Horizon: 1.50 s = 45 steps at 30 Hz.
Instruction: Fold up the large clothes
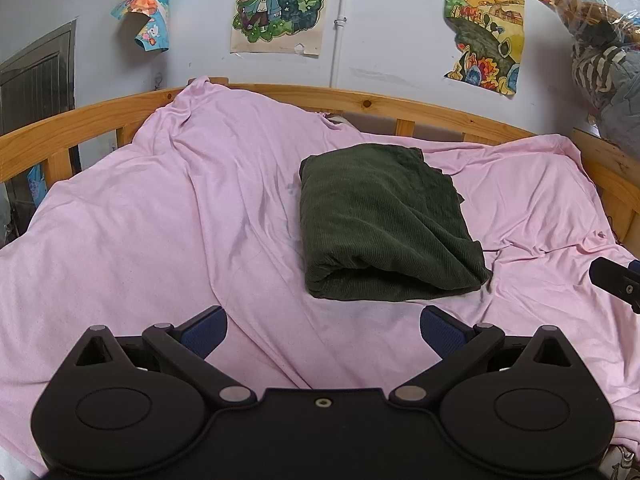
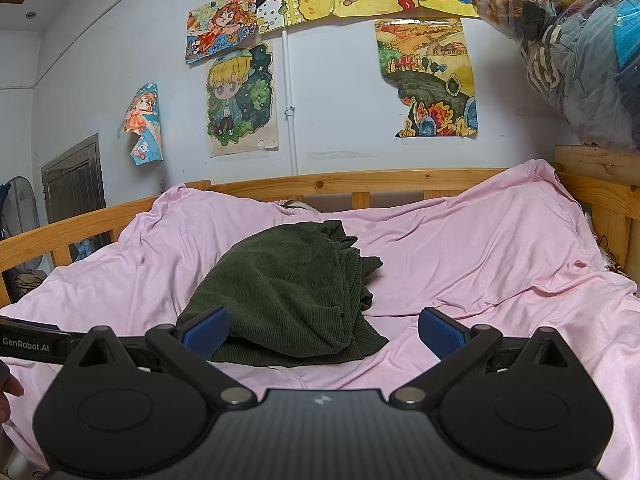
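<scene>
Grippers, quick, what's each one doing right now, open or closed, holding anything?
Left gripper: open, holding nothing, short of the folded green garment.
Right gripper: open, holding nothing, with the garment's near end between its spread fingers in the view.

Ribbed matt green corduroy garment (image 1: 380,220) on smooth pink cotton sheet (image 1: 160,220); glossy wooden rail (image 1: 400,102)

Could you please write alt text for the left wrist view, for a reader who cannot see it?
A dark green garment, folded into a thick bundle, lies on a wrinkled pink sheet over a wooden-railed bed. The left tongs sit open and empty in the foreground, short of it. Colourful drawings hang on the wall.
</scene>
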{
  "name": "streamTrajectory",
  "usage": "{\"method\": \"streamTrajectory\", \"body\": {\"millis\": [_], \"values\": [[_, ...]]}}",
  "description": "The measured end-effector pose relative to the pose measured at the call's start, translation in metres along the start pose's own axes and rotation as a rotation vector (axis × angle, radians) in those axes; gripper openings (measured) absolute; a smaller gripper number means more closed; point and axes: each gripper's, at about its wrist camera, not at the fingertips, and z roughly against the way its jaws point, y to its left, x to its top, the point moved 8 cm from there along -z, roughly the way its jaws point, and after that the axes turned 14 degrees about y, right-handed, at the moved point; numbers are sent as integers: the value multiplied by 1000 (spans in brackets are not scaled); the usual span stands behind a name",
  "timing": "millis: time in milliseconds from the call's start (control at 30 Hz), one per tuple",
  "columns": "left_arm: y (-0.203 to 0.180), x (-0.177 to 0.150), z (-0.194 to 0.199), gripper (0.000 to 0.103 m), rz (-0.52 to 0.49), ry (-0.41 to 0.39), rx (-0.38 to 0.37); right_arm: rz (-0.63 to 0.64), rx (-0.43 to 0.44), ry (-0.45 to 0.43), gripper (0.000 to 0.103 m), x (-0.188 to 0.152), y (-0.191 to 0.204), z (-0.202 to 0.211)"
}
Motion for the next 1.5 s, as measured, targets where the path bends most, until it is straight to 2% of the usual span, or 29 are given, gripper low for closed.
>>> {"method": "streamTrajectory", "body": {"millis": [1500], "values": [[2,-1,0,102,-3,2,12,2,2,3,103,1,-3,0]]}}
